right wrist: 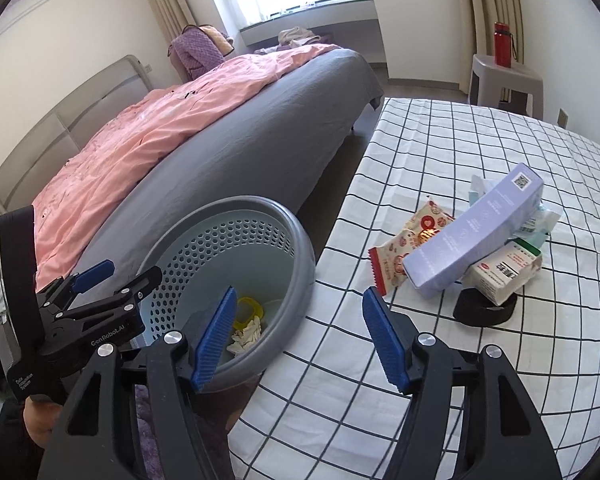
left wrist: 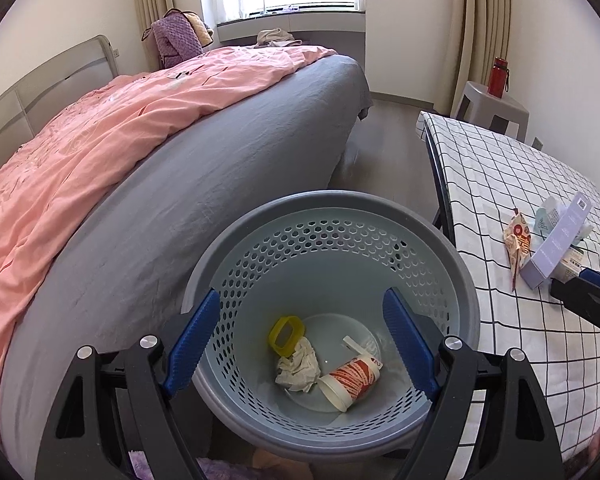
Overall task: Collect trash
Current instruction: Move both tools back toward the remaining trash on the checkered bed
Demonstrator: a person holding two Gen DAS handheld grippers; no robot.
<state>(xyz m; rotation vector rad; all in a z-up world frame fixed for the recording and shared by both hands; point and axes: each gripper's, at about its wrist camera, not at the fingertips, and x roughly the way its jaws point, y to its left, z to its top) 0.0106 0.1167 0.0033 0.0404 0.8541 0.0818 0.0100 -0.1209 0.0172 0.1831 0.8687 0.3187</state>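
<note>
A grey perforated waste basket (left wrist: pixel 452 256) stands between the bed and the table; it also shows in the right wrist view (right wrist: pixel 300 248). Inside lie a red-patterned paper cup (left wrist: pixel 350 378), a crumpled tissue (left wrist: pixel 298 366) and a yellow ring (left wrist: pixel 286 334). My left gripper (left wrist: pixel 302 338) is open and empty above the basket mouth. My right gripper (right wrist: pixel 298 334) is open and empty over the table's near edge. On the table lie a red-and-white snack wrapper (right wrist: pixel 404 248), a lilac box (right wrist: pixel 472 226), a small white carton (right wrist: pixel 504 274) and a black band (right wrist: pixel 484 312).
The checked tablecloth (right wrist: pixel 440 140) covers the table on the right. A bed with a pink quilt (left wrist: pixel 120 128) and grey sheet fills the left. A grey stool (left wrist: pixel 488 108) with a red bottle (left wrist: pixel 497 77) stands by the far wall.
</note>
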